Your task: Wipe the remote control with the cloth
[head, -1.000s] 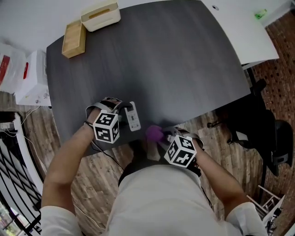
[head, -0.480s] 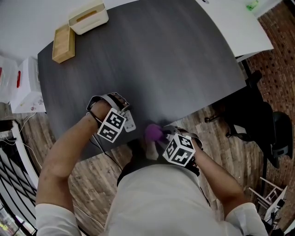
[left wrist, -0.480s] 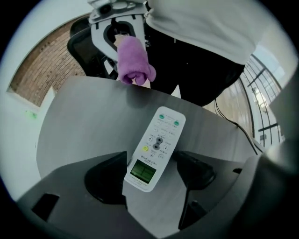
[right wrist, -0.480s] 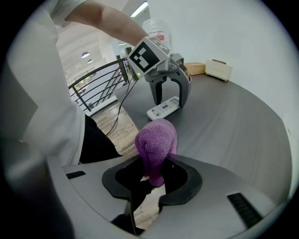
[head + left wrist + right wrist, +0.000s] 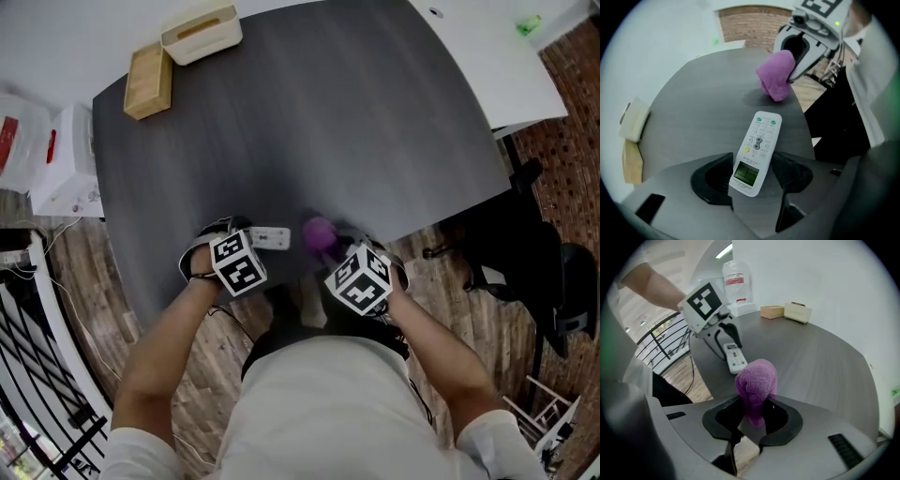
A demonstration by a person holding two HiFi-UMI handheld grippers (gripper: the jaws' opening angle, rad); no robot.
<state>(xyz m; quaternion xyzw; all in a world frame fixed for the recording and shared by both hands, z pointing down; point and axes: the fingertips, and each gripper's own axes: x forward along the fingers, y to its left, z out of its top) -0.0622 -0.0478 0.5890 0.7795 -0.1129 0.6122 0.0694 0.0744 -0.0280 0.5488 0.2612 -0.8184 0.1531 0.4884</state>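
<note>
Remote control [image 5: 757, 150]: white, display end nearest, flat on dark table [image 5: 328, 122] near its front edge, button end toward the cloth.

Left gripper [image 5: 752, 164]: pointing steeply down, jaws astride the display end. Just been closing; both pads now against the long edges, clamped.

Cloth [image 5: 757, 380]: purple, bunched into a lump, just beyond the remote control's button end, apart from it (contact with the tabletop not clear).

Right gripper [image 5: 752, 420]: jaws pinched on the lower tail of the cloth, the lump standing out past the tips.

Also on the table, far corner, well apart from the above: wooden block [image 5: 150, 80], and a cream box [image 5: 201, 31] just beside it.
</note>
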